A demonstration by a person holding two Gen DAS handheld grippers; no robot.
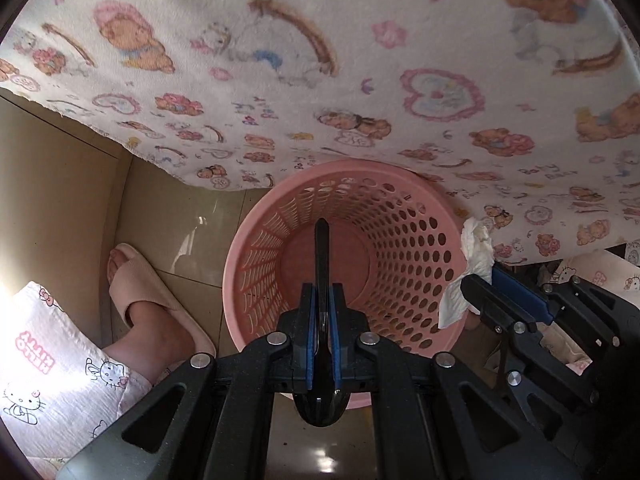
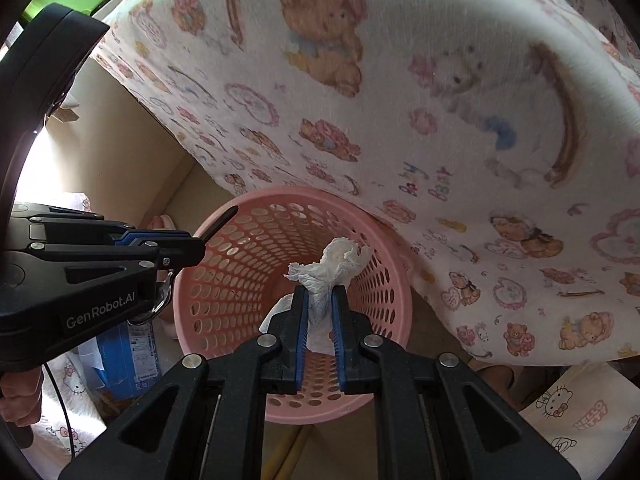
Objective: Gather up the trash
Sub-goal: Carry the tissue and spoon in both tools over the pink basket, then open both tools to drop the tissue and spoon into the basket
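Note:
A pink perforated waste basket [image 1: 400, 240] stands on the floor under the cloth's edge; it also shows in the right wrist view [image 2: 240, 280]. My left gripper [image 1: 322, 292] is shut on a black plastic spoon [image 1: 321, 248], held over the basket's mouth. In the right wrist view the left gripper [image 2: 188, 246] and the spoon's handle [image 2: 220, 220] show at the left. My right gripper [image 2: 320, 296] is shut on a crumpled white tissue [image 2: 332, 268] above the basket opening. The right gripper [image 1: 484, 280] with the tissue [image 1: 474, 252] shows at the basket's right rim in the left wrist view.
A bear-print cloth [image 1: 320, 80] hangs over the table edge above the basket. A foot in a beige slipper [image 1: 148, 292] stands left of the basket on the tiled floor [image 1: 192, 224]. A blue box [image 2: 128, 356] lies at the lower left.

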